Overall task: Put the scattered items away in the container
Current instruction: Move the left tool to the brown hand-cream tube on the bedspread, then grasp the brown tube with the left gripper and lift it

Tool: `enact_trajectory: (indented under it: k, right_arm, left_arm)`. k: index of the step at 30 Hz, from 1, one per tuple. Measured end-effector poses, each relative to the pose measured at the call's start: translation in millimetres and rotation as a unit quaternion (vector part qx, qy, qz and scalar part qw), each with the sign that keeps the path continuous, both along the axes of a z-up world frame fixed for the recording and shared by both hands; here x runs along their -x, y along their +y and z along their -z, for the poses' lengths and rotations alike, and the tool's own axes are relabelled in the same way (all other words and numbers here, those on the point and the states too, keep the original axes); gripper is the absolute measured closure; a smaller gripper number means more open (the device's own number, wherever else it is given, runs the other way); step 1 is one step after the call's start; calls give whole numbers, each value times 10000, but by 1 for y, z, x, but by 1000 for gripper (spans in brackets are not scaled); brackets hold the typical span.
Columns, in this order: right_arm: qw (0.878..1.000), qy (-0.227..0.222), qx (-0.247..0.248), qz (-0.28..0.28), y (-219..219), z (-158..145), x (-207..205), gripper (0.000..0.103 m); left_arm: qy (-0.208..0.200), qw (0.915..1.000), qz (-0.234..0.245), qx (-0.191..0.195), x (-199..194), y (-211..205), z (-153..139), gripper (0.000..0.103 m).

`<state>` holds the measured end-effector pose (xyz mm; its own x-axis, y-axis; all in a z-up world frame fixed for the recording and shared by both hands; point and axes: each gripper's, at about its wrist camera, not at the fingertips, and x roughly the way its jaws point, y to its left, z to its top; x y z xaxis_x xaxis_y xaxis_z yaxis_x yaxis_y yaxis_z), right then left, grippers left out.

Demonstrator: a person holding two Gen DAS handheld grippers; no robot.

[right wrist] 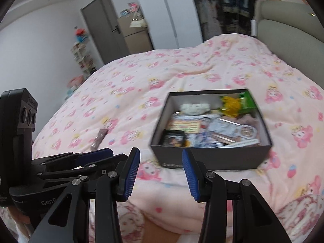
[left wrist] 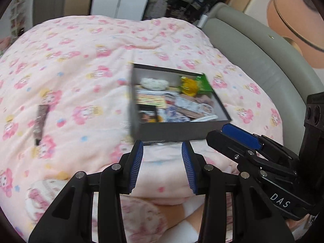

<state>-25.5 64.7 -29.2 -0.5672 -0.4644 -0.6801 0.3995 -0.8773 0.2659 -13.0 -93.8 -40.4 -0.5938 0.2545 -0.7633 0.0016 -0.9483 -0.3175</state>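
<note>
A dark grey box (left wrist: 174,130) (right wrist: 212,158) sits on the pink flowered quilt, filled with several items: a white fluffy thing (left wrist: 154,83), a yellow toy (left wrist: 189,86), a green packet (left wrist: 205,84) and printed cards. A brown tube (left wrist: 40,120) (right wrist: 99,137) lies on the quilt to the left of the box. My left gripper (left wrist: 162,147) is open and empty, just in front of the box. My right gripper (right wrist: 161,154) is open and empty, near the box's front left corner. The right gripper also shows in the left wrist view (left wrist: 232,136), and the left gripper in the right wrist view (right wrist: 91,158).
A grey padded headboard (left wrist: 253,46) runs along the right of the bed. A door (right wrist: 103,26), shelves (right wrist: 83,56) and a wardrobe stand beyond the bed. The person's legs in patterned clothing (left wrist: 141,212) are below the grippers.
</note>
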Motion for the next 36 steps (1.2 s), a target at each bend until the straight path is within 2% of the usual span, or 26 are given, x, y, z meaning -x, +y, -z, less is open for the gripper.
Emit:
enact_trajectory:
  k: [6,10,13,15,18,24,31,36]
  right_arm:
    - [9971,-244,-29,-719,-69,12,4,63]
    - [9862,-686,39,-1507,-132,23,14,74]
    - [9751,-797,39,-2071,-181,32,25,72]
    - [9710,-927,-31,-2205,-207,42,35,68]
    - [9690,-1116,-378,-2170,-239,60,52,68]
    - [9563,-1429,-748,-2437,-287,95,81,68]
    - [9329,-1888,-1153,-2843,-327,155,107,68]
    - [9206,-2245,-1196,-2962,-344,195,132,68]
  left_arm:
    - [-102,9978,-649,-112,-24,-69,15,63]
    - [-130,9921,-1171,-424,-37,-129,30,63]
    - [-211,9810,-1772,-764,-43,-177,43,63]
    - [-307,9674,-2273,-1069,-43,-215,62,63]
    - [-588,9522,-2803,-1065,-39,-260,92,63]
    - [-850,9406,-2795,-1728,-20,-306,143,63]
    - [-1328,9360,-2452,-2148,21,-330,196,63]
    - [-1371,9325,-2309,-2415,53,-339,218,63]
